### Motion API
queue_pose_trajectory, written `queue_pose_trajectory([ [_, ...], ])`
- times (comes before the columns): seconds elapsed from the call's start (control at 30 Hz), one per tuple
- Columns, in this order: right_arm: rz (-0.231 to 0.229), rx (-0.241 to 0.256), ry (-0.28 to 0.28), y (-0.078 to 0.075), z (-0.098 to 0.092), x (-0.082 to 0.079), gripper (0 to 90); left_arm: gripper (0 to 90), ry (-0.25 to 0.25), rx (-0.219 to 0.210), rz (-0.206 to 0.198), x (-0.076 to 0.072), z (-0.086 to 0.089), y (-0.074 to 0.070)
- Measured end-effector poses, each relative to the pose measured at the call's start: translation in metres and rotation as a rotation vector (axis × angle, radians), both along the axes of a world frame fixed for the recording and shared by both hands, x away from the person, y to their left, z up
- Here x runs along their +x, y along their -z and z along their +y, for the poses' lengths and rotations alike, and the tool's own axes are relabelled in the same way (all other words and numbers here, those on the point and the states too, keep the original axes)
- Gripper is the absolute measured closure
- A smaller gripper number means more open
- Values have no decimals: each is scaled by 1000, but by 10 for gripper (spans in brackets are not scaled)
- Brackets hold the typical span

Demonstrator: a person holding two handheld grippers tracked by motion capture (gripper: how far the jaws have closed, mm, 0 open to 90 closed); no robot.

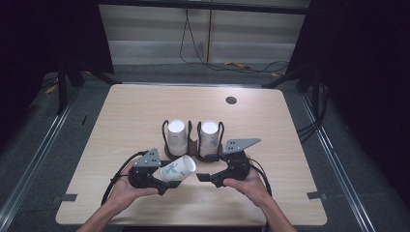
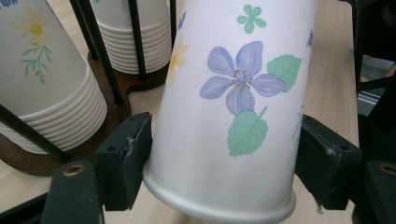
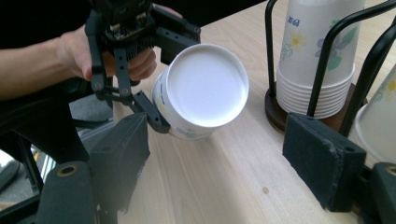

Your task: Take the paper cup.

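High view: left claw (image 1: 170, 180) clamps paper cup (image 1: 178, 169) beside rack (image 1: 193, 151).

A cup (image 1: 178, 169) lies sideways between the jaws just before a rack (image 1: 193, 151) holding two cup stacks (image 1: 177, 137).

Your work surface is a light wood-grain table (image 1: 125, 121) with rounded corners. A dark round grommet (image 1: 231, 100) sits in its top near the far edge, right of centre. Toward your side of the middle, a dark wooden base (image 1: 192, 151) rests directly on the tabletop; its black wire frames hold two stacks of upturned, flower-printed paper cups, a left stack (image 1: 177, 137) and a right stack (image 1: 209, 137).
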State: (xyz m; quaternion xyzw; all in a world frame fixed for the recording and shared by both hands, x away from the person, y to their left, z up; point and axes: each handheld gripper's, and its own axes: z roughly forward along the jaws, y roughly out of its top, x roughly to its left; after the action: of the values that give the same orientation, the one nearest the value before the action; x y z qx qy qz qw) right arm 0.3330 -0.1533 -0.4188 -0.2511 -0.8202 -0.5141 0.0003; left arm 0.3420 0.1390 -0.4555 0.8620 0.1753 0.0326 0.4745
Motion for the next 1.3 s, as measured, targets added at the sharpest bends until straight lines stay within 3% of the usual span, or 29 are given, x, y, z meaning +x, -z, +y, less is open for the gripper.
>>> queue_pose_trajectory([
  [0.2, -4, -26, -24, 0, 2, -1, 237, 256, 18, 20, 4, 6, -7, -2],
  [0.3, 2, -45, -35, 1, 2, 0, 240, 256, 22, 56, -7, 6, -12, -4],
  [0.43, 0, -72, -44, 1, 2, 0, 257, 256, 59, 67, -6, 4, -18, -4],
  [0.6, 14, -139, -90, 4, 6, 0, 254, 256, 93, 106, -7, -2, -24, 1],
  [0.77, 25, -224, -138, 7, 13, 1, 248, 256, 115, 116, -4, -5, -30, 2],
  [0.87, 31, -239, -144, 8, 15, 2, 242, 256, 120, 119, -6, -6, -31, 3],
  [0.97, 32, -256, -148, 9, 16, 4, 240, 256, 129, 147, -10, -7, -32, 4],
  [1.07, 38, -277, -164, 8, 16, 5, 245, 256, 132, 141, 7, -7, -33, 6],
  [1.3, 57, -346, -209, 10, 24, 8, 253, 256, 148, 160, -1, -8, -37, 6],
])
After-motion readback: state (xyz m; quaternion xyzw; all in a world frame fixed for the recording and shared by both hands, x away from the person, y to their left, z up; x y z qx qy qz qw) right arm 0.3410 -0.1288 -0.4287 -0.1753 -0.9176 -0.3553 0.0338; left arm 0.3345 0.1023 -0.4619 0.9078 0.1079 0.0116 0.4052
